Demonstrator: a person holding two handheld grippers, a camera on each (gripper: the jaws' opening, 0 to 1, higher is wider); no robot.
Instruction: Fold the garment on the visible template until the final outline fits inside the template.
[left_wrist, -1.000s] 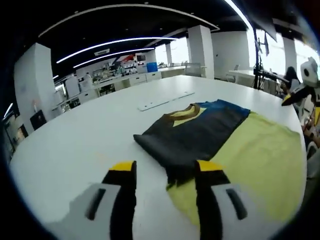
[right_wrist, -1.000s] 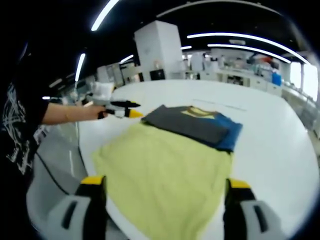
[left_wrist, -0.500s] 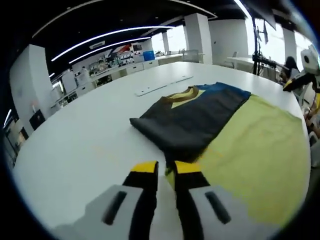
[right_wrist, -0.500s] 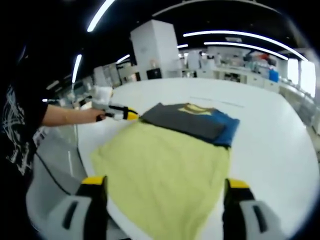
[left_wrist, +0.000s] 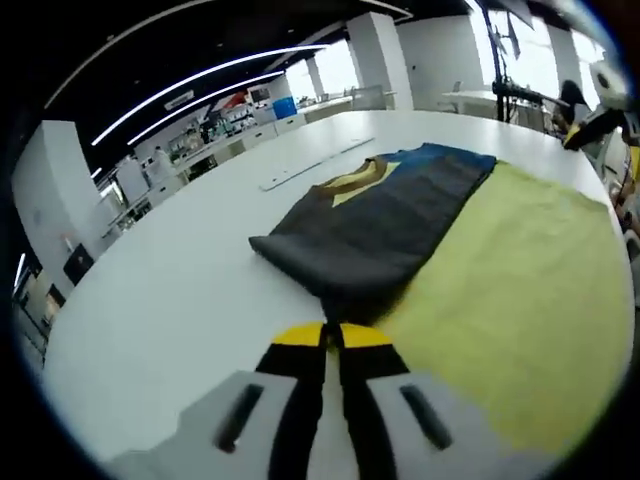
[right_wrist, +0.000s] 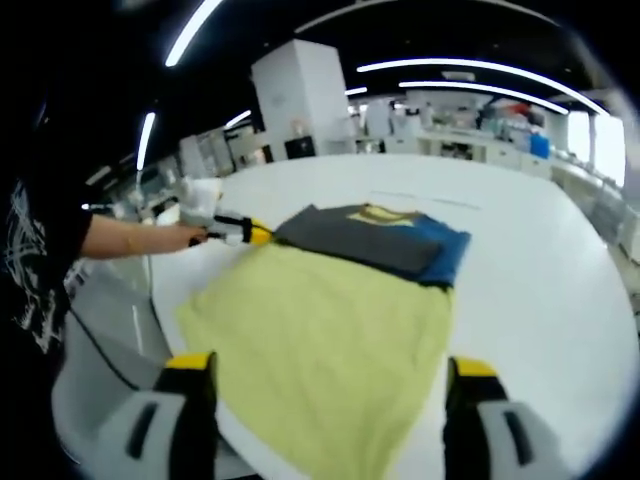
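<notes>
The white table (left_wrist: 170, 290) carried the whole scene, its curved rim running close below both grippers and wide bare surface opening beyond the garment on the far side and to the left in the left gripper view. On it lay the yellow-green template (left_wrist: 520, 290), a large flat sheet whose near edge reached almost to the table rim in the right gripper view (right_wrist: 320, 360). The garment (left_wrist: 375, 225), folded into a dark grey band with blue at its far end and a tan collar showing, lay across the template's far edge, partly on the sheet and partly on the bare table. A pale flat strip (left_wrist: 315, 165) lay on the table beyond the garment, apart from it. No containers were seen. The left gripper (left_wrist: 332, 335) had its yellow-tipped jaws drawn together at the garment's near corner; whether cloth was caught between them could not be told. The right gripper (right_wrist: 325, 372) had its jaws spread wide above the template's near edge, holding nothing. In the right gripper view a person's hand (right_wrist: 185, 236) held the left gripper at the garment's left corner.
</notes>
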